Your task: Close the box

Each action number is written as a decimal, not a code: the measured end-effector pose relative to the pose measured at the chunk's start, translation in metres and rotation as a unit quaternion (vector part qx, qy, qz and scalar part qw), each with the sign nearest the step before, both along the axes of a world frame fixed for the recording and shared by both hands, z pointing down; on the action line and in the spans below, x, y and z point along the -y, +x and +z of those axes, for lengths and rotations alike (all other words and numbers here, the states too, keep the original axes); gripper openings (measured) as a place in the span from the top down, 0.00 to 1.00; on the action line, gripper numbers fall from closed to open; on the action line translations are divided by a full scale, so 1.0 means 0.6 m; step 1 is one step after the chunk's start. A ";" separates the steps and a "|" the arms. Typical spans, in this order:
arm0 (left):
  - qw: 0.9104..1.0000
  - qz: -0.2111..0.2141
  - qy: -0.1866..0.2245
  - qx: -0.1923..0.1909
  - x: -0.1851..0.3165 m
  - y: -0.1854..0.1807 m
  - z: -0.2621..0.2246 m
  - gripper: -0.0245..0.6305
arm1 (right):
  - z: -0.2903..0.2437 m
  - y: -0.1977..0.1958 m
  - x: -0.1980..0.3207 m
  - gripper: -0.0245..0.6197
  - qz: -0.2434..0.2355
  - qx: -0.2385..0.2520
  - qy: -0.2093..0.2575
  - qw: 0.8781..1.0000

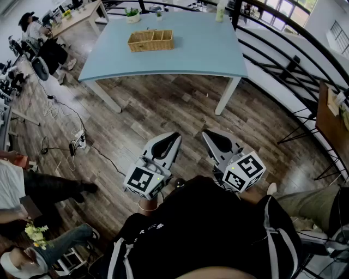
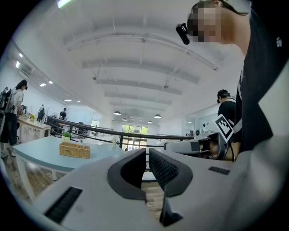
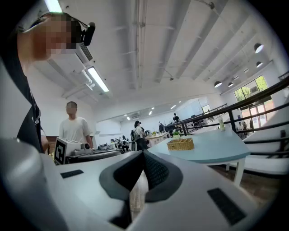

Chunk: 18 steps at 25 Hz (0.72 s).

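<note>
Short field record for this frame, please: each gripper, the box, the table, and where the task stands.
left gripper: shut, empty, over the wood floor
right gripper: shut, empty, beside the left one
wicker basket: on the blue table, top open, no lid seen
also on table: potted plant, bottle, both at the far edge
task status: not started; both grippers short of the table

Blue table [image 1: 191,52]; wicker basket [image 1: 151,40], potted plant [image 1: 132,14], bottle [image 1: 220,11] on it
</note>
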<state>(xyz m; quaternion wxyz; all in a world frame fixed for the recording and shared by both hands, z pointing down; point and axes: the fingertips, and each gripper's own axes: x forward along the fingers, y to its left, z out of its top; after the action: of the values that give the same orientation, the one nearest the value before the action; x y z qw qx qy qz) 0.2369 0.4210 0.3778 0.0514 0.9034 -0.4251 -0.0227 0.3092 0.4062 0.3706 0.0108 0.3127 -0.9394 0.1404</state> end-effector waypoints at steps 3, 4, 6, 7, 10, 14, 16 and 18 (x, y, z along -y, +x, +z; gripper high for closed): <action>1.000 0.000 0.008 -0.004 0.001 -0.005 -0.006 0.92 | 0.000 -0.007 0.001 0.96 -0.001 0.003 0.003 1.000; 1.000 -0.002 0.006 -0.009 0.002 -0.009 -0.009 0.92 | 0.000 -0.011 0.002 0.96 -0.002 0.004 0.004 1.000; 1.000 -0.005 0.004 -0.015 0.004 -0.017 -0.013 0.92 | 0.001 -0.020 0.003 0.96 -0.001 0.004 0.003 1.000; 1.000 -0.005 0.003 -0.016 0.005 -0.021 -0.012 0.92 | 0.003 -0.024 0.003 0.96 -0.001 0.003 0.001 1.000; 1.000 -0.004 0.004 -0.020 0.006 -0.030 -0.008 0.92 | 0.009 -0.036 0.006 0.96 -0.005 0.000 -0.001 1.000; 1.000 -0.010 0.001 -0.027 0.010 -0.052 -0.001 0.92 | 0.013 -0.060 0.012 0.96 -0.008 0.002 -0.004 1.000; 0.999 -0.017 0.000 -0.031 0.015 -0.065 0.000 0.92 | 0.013 -0.074 0.020 0.96 -0.012 0.000 -0.005 1.000; 0.999 -0.022 0.002 -0.030 0.019 -0.083 0.002 0.92 | 0.015 -0.090 0.026 0.96 -0.014 -0.005 -0.006 1.000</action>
<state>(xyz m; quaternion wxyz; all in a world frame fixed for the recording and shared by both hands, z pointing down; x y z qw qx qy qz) 0.1873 0.4094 0.3791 0.0621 0.8930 -0.4429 -0.0511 0.2553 0.3907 0.3798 0.0194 0.2999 -0.9428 0.1443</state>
